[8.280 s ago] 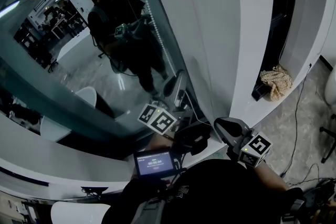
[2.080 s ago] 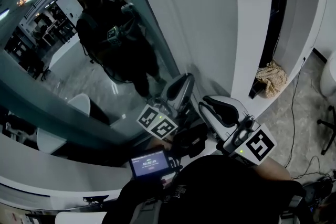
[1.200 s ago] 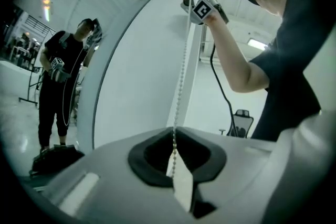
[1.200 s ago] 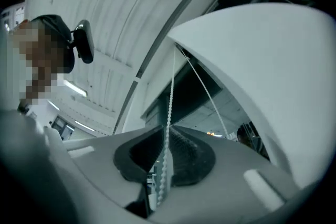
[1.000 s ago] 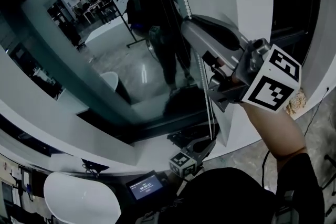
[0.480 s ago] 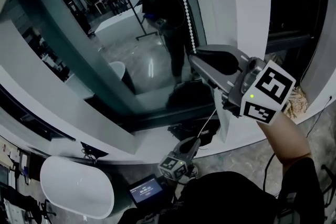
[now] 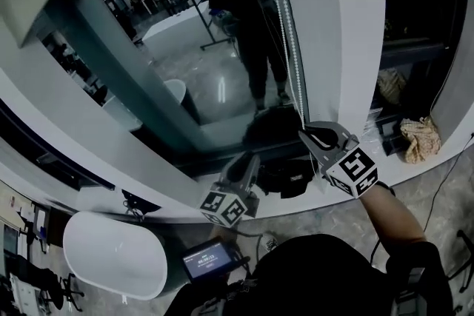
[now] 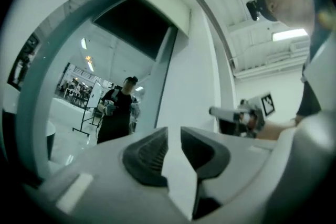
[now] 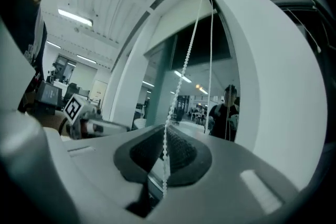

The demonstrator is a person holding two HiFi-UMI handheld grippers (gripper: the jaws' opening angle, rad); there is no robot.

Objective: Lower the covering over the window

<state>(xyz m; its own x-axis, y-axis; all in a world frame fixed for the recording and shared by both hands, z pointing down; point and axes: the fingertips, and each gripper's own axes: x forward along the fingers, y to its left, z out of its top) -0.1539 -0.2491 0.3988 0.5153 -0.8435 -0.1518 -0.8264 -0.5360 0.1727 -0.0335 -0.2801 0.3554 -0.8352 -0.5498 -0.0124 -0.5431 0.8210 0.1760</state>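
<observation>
Left gripper (image 7: 246, 160): jaws slightly apart, just opened, nothing between them. Right gripper (image 7: 309, 135): forearm extended, jaws clamped on bead chain (image 9: 177, 91).

bead chain (image 7: 286, 26) before window (image 7: 215, 85), cloth (image 7: 419, 138) on sill (image 7: 396, 172) at right

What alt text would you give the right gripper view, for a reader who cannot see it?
The right gripper, its jaws just closed, pinches a white bead chain that runs up past a window. The glass shows a lit room and a person.
</observation>
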